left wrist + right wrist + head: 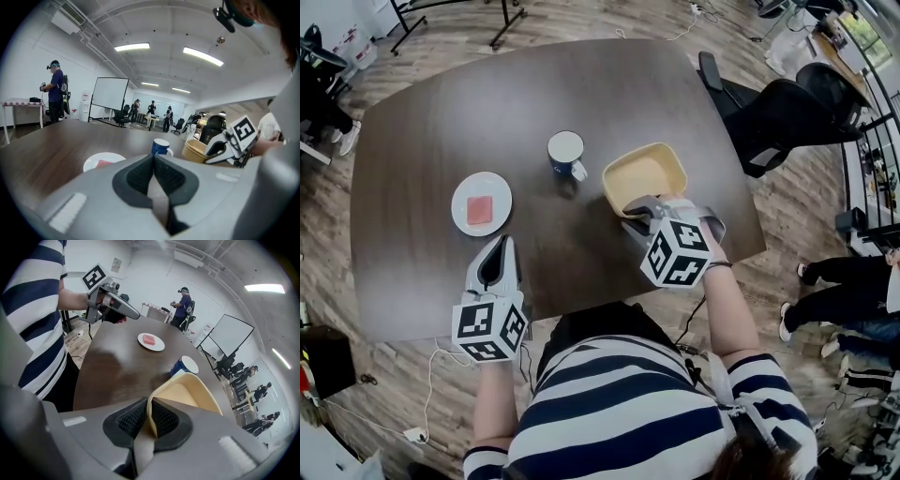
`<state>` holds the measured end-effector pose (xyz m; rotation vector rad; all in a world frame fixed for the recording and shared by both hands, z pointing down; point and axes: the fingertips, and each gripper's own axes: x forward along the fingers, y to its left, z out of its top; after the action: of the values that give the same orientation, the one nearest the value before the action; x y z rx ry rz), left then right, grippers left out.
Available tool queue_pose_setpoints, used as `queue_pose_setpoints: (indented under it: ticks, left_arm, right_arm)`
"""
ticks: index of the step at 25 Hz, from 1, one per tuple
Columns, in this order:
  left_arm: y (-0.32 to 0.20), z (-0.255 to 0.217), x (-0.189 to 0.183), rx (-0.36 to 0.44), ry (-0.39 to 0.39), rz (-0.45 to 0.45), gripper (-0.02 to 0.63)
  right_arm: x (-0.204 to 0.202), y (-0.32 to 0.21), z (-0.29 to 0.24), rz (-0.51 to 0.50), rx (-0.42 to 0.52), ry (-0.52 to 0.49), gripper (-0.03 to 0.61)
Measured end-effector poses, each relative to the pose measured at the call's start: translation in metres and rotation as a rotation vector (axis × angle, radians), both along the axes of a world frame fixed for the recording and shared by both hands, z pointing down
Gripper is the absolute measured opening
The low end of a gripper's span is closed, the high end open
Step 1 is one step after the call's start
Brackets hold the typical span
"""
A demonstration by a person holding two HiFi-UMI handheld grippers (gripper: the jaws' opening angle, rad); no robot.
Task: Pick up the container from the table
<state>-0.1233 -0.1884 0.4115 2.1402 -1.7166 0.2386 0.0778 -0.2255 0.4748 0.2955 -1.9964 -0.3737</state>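
Dark table (441,122), right hand-held gripper (636,211) pinching container (645,169) at near rim; left hand-held gripper (500,247) closed, empty

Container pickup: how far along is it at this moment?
Done: the right gripper has its jaws clamped on the near rim of the yellow container. In hand: the lift itself; the views do not settle whether the container has left the table. Left: raising it plainly clear. The left gripper is shut with nothing between its jaws and takes no part.
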Motion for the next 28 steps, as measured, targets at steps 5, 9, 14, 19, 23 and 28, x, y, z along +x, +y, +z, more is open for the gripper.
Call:
queue_pose_setpoints:
  ticks: [5,9,14,19,23,28]
  left_arm:
    - [0.018,-0.004,-0.008,0.005,-0.005,-0.002,0.0]
    - [0.03,-0.002,-0.016,0.001,-0.005,-0.009,0.0]
    - [0.044,-0.004,-0.02,0.001,0.004,-0.012,0.0]
    - [0.055,-0.004,-0.023,0.003,0.005,-0.012,0.0]
    - [0.058,-0.003,-0.02,0.001,0.004,-0.004,0.0]
    - [0.063,0.0,-0.021,-0.007,0.003,0.0,0.0]
  right_arm:
    - [-0.013,0.025,-0.001,-0.004,-0.012,-0.013,0.029]
    - [-0.022,0.042,0.001,-0.005,-0.026,-0.023,0.028]
    - [-0.035,0.069,0.001,-0.027,-0.043,-0.032,0.029]
    - [-0.046,0.091,0.002,-0.049,-0.051,-0.033,0.028]
    - [-0.046,0.098,0.002,-0.05,-0.06,-0.039,0.028]
    - [-0.047,0.105,0.002,-0.051,-0.071,-0.041,0.028]
